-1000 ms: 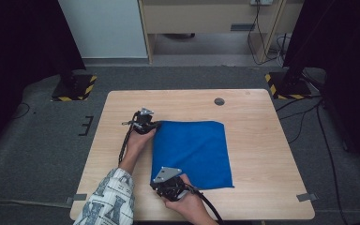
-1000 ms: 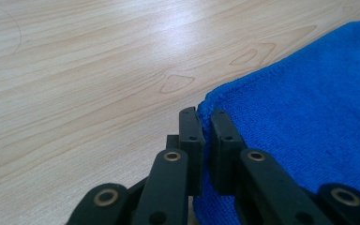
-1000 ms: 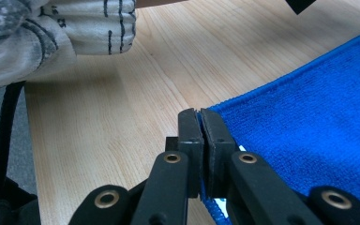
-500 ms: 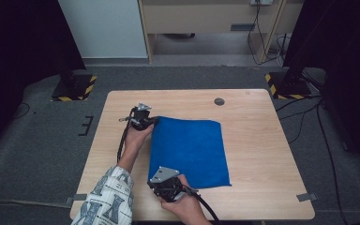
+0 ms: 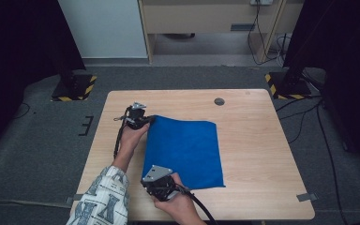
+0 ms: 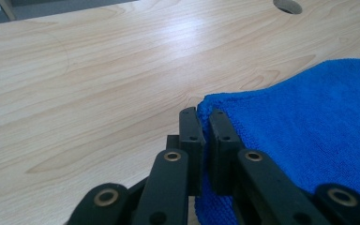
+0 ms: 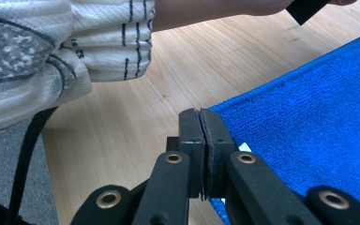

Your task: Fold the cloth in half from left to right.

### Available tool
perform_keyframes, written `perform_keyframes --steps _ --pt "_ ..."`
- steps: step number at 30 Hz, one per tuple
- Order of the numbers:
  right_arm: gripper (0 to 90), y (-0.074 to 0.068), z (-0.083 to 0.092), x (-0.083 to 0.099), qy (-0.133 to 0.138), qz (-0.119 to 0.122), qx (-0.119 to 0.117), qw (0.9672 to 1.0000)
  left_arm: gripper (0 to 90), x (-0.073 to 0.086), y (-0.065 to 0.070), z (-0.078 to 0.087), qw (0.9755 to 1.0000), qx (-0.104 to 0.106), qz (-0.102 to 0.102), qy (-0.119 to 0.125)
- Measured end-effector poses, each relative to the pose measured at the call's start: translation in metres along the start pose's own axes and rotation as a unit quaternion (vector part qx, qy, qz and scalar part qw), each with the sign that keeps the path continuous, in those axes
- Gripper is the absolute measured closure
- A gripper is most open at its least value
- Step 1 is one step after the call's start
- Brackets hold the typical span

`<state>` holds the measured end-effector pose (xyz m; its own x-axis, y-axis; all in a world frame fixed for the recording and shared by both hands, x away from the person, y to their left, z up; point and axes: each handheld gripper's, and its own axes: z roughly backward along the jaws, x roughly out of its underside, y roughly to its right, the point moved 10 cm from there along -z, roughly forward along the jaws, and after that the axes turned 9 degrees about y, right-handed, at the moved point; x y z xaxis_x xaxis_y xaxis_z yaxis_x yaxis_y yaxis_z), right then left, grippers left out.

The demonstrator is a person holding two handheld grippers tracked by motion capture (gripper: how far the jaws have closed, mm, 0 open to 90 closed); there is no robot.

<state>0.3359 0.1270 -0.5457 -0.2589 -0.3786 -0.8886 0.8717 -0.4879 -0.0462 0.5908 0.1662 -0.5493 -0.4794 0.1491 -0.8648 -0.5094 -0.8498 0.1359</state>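
Left gripper (image 6: pixel 201 122) clamped on the far corner of the blue cloth (image 5: pixel 185 150), right gripper (image 7: pixel 200 123) pinched its near corner, wooden table (image 5: pixel 258 140) beneath

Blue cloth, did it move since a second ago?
Yes. The blue cloth slid left, toward the person; its right edge is now farther from the table's right edge.

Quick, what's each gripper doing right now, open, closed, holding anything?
Left gripper: closed on a corner of the blue cloth.
Right gripper: closed on the cloth's near corner.
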Motion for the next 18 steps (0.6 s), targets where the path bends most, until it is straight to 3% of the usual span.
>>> perform_keyframes --steps 7,12,18 --pt "88.8 -0.008 -0.009 -0.008 0.008 0.004 -0.001 1.0 85.0 -0.001 -0.014 0.014 1.0 -0.002 0.0 0.001" --pt "88.9 -0.014 -0.016 -0.021 0.029 -0.001 -0.003 0.9996 85.0 -0.001 -0.026 0.027 1.0 -0.008 0.006 0.0" --pt "88.7 -0.001 -0.016 -0.017 0.028 -0.007 0.005 0.9996 84.9 -0.001 -0.025 0.023 0.9998 -0.02 0.01 -0.003"
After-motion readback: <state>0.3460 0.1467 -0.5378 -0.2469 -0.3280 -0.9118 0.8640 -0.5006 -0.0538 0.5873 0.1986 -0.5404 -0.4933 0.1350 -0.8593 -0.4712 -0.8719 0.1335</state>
